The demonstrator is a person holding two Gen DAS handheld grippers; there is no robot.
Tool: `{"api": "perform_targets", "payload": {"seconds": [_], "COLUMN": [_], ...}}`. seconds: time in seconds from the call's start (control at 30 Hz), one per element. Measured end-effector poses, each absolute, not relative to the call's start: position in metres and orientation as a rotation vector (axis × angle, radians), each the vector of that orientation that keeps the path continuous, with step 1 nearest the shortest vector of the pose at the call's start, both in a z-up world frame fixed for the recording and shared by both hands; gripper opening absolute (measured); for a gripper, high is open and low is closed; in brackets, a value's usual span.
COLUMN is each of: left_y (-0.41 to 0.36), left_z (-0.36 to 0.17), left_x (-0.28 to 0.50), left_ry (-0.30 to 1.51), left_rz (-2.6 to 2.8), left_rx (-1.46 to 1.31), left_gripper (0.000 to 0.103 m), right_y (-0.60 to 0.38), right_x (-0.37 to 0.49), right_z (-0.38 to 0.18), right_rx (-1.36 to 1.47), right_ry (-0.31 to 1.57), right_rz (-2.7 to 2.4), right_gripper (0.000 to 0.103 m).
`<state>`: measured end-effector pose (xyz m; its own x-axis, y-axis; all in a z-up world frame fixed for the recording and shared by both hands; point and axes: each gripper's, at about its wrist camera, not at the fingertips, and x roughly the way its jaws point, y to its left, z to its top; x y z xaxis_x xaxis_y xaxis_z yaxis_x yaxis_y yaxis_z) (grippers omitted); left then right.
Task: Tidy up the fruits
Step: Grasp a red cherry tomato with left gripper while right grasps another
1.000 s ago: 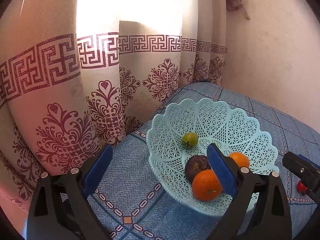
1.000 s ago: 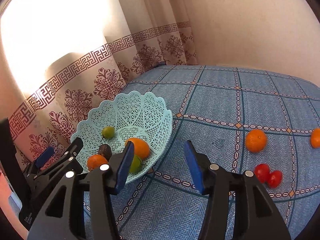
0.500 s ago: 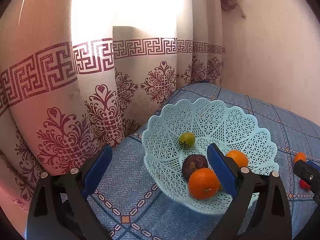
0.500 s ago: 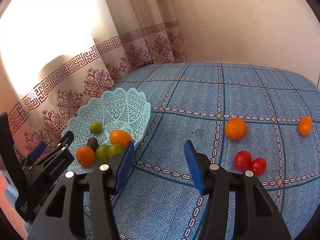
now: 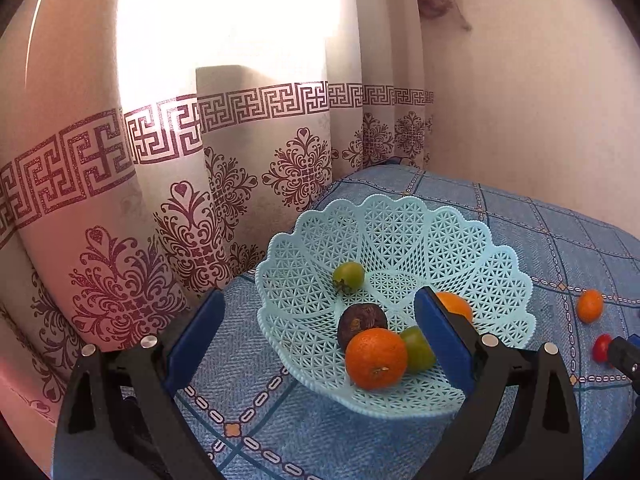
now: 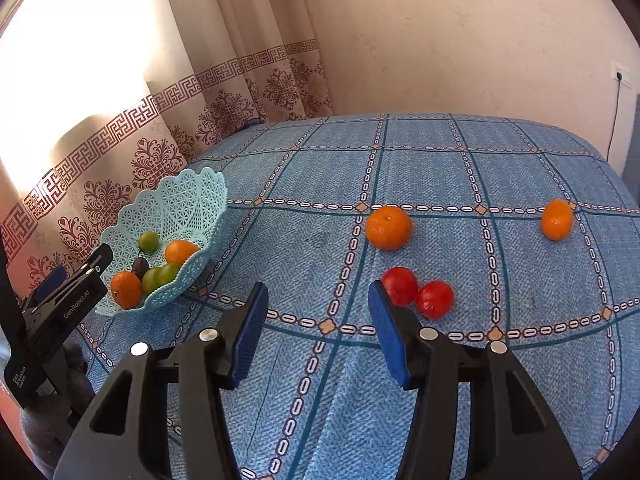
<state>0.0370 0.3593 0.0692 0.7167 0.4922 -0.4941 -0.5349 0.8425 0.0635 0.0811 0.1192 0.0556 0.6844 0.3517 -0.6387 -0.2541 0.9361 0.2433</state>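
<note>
A light blue lattice basket sits by the curtain and holds two oranges, several green fruits and a dark fruit. My left gripper hovers open in front of the basket, empty. On the blue cloth lie two oranges and two red tomatoes. My right gripper is open and empty above the cloth, its right fingertip just left of the nearer tomato.
A patterned curtain hangs close behind the basket on the left. A plain wall runs along the back of the blue checked tablecloth. A cable and socket sit at the far right.
My right gripper has swung right, away from the basket and toward the tomatoes and oranges. The left gripper has pulled back slightly from the basket. Both stay open.
</note>
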Motion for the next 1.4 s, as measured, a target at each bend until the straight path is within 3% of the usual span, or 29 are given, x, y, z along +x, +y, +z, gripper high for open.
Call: {"api": "perform_targets", "payload": {"seconds": [0.67, 1.1, 1.4], "left_y": [0.294, 0.273, 0.256], "left_z": [0.088, 0.086, 0.083], "left_x": [0.038, 0.039, 0.044], "left_ry": [0.537, 0.557, 0.571], "left_rz": [0.356, 0.296, 0.258], "left_rx": [-0.003, 0.024, 0.048], "left_gripper": [0.098, 0.098, 0.098], "right_y": [0.055, 0.087, 0.08], "right_x": [0.088, 0.119, 0.112], "right_z": [0.028, 0.017, 0.017], "right_rx": [0.142, 0.056, 0.088], "right_ry": [0.793, 0.826, 0.83], "right_rz": [0.222, 0.264, 0.289], "right_gripper": [0.051, 0.032, 0.028]}}
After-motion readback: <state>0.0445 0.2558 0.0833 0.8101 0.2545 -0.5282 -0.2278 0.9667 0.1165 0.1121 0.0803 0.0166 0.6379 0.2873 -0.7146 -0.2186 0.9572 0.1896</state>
